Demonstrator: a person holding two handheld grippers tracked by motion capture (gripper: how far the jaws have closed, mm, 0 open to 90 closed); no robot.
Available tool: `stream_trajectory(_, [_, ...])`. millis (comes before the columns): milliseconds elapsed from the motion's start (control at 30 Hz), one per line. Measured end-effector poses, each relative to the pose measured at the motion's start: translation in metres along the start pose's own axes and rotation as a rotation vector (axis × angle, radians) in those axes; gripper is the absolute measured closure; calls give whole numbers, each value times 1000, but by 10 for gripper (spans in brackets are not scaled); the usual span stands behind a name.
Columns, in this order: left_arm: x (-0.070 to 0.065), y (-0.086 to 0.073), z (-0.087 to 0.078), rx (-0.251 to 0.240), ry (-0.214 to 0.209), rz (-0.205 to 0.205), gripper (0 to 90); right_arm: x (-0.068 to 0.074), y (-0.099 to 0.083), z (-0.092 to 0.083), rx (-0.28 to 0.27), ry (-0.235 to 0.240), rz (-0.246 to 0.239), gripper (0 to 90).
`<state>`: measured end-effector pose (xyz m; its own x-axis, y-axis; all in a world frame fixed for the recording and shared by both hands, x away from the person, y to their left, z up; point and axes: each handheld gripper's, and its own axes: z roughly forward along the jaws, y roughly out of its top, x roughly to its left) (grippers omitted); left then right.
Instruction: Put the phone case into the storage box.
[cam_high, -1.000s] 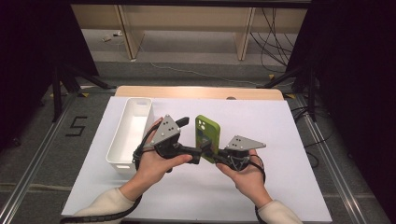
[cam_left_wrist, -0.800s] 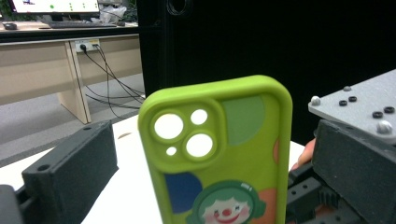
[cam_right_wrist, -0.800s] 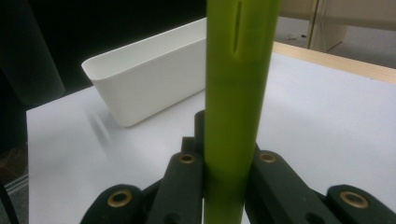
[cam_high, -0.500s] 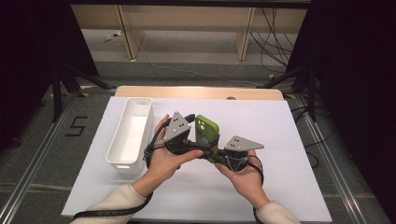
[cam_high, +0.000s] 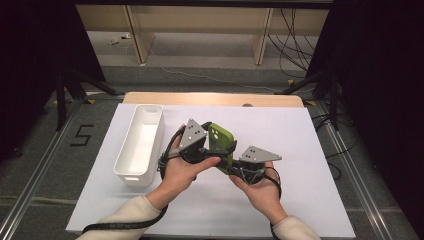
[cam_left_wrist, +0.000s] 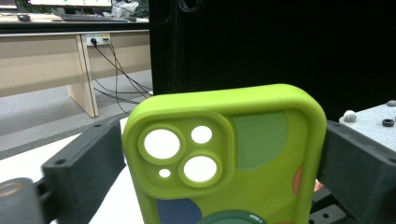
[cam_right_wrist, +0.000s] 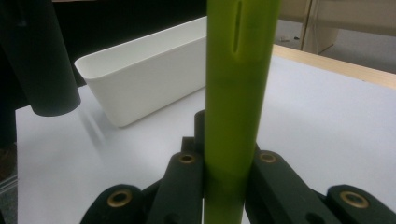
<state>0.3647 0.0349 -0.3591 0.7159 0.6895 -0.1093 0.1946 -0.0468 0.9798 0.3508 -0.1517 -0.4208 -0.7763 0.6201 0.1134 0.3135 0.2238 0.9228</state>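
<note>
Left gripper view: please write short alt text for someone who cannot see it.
A lime-green phone case stands upright with its back and camera cutouts facing the camera, between the left gripper's two black jaws, which flank its long edges. Behind it are a dark panel, a wooden desk and trailing cables.

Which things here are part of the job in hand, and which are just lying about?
In the job:
- green phone case, clamped edge-on by the right gripper
- left gripper, jaws on either side of the case, just been closing
- white bin, probably, beside the hands

Lying about:
- cables on the floor beyond the table
</note>
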Motion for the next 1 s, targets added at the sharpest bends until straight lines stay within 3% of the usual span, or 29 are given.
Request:
stream_trajectory(133, [0,0,-1,-2,-2,-4,135,0,0,0,0,-5,-1,868])
stream_trajectory(467, [1,-1,-3,-1,0,-17,150,0,-1,2,-1,-4,1,855])
stream_trajectory(667, [3,-1,-5,-6,-1,-3,152,-2,0,2,4,-9,13,679])
stream_trajectory(900, [9,1,-8,-11,8,6,154,-1,2,3,-10,-17,-19,295])
stream_trajectory(1000, [12,1,-10,-15,13,12,154,-1,1,1,-20,-14,-40,201])
